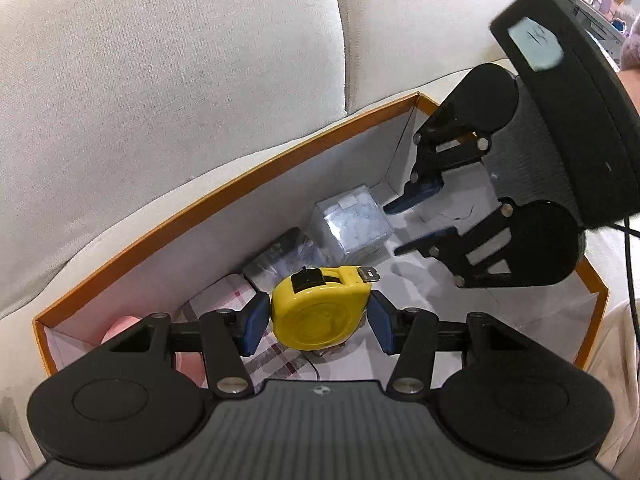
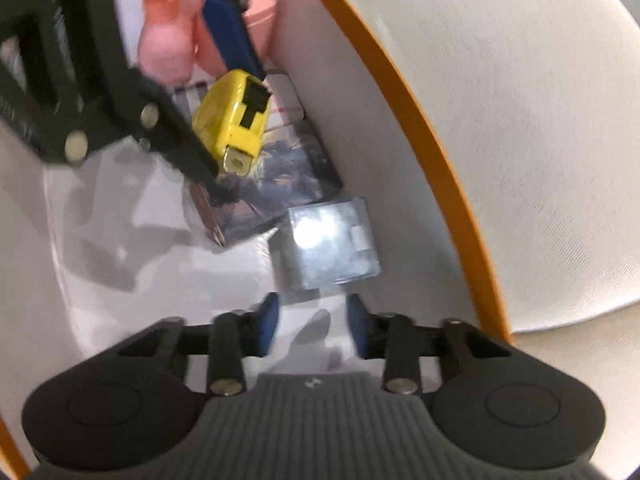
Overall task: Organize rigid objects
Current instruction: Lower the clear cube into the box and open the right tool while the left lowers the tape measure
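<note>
My left gripper [image 1: 318, 318] pinches the yellow tape measure [image 1: 320, 308] over the orange-rimmed box [image 1: 224, 184]; my right gripper [image 2: 312, 326] hangs with fingers partly spread, empty, beside the clear cube [image 2: 330, 242]

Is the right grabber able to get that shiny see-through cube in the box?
Probably yes. The right gripper is empty, with the clear cube just ahead of its fingertips and nothing between. The left gripper, holding the yellow tape measure, stays off to the side.
</note>
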